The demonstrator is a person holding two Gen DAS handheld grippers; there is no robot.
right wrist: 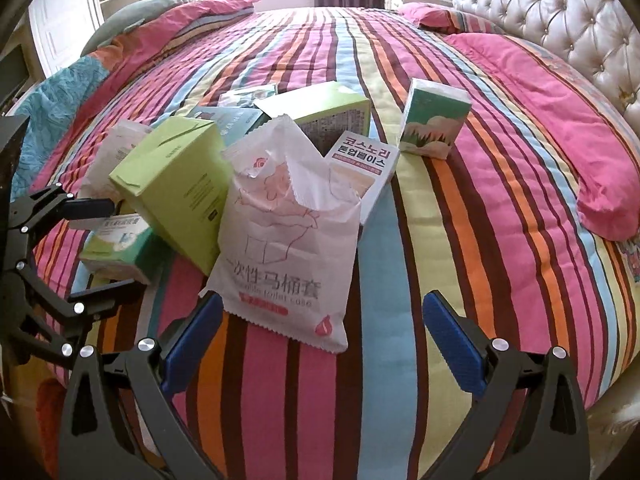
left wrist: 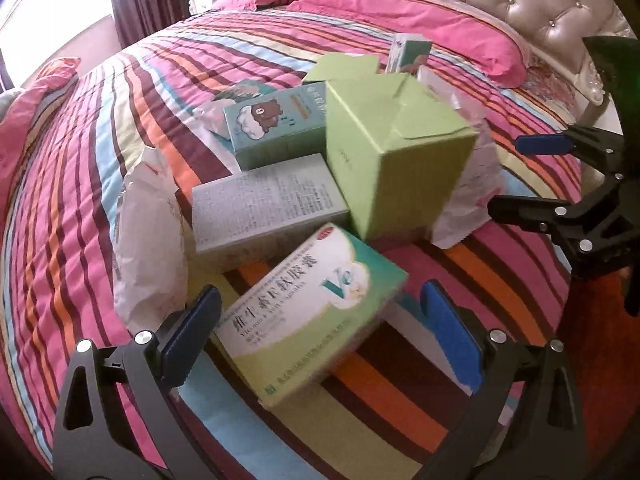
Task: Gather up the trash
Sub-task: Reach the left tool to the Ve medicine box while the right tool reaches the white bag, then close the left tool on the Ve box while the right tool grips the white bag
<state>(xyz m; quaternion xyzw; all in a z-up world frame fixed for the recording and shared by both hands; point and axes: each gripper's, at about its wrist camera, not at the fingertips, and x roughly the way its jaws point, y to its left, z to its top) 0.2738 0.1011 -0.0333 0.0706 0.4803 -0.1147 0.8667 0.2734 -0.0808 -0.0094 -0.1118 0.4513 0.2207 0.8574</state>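
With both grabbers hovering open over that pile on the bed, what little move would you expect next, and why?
Probably the left gripper eases forward and closes on the vitamin box. Its fingers are open on either side of that box, which lies nearest on the bedspread, while the right gripper is open in front of the white paper bag.

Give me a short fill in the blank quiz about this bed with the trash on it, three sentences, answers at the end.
1. The boxes and wrappers lie on a striped ____.
2. The left gripper has its jaws ____ on either side of the vitamin box.
3. Nearest the right gripper lies a torn white ____ with pink print.

Answers: bedspread; open; wrapper
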